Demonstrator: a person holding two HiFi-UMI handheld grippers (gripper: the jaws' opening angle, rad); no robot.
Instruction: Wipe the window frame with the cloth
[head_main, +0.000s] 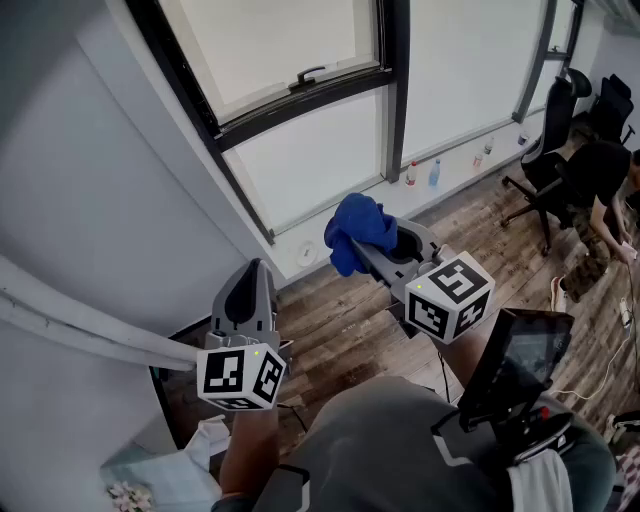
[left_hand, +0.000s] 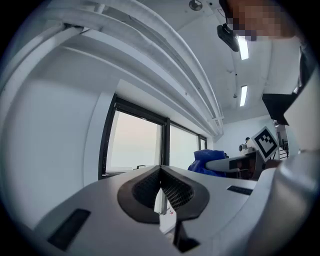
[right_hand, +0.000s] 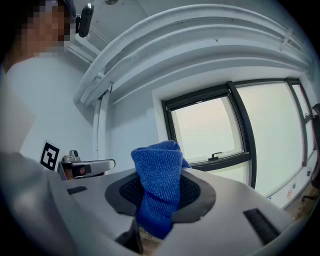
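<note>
Cloth (head_main: 360, 232), blue and bunched, is clamped between the jaws of the right gripper (head_main: 356, 247). In the right gripper view the cloth (right_hand: 157, 185) is seen to fill the gap at the tips of the right gripper (right_hand: 159, 199) and to stand up above and beyond them. The dark window frame (head_main: 300, 100) is recorded ahead of and above this gripper. Its horizontal bar and upright post (right_hand: 235, 125) are seen past the cloth, apart from it. A window handle (head_main: 310, 73) is noted on the bar, and two bottles (head_main: 434, 174) on the sill ahead and to the right. The left gripper (head_main: 256, 268) is held to the left of the right one and nearer the person, pointed at the grey wall beside the frame. In the left gripper view, the left gripper (left_hand: 161, 172) is seen with its jaws pressed together and nothing between them. The cloth (left_hand: 205, 159) is seen off to its right, before the window frame (left_hand: 165, 142). A wooden floor (head_main: 340, 320) is seen below both grippers.
</note>
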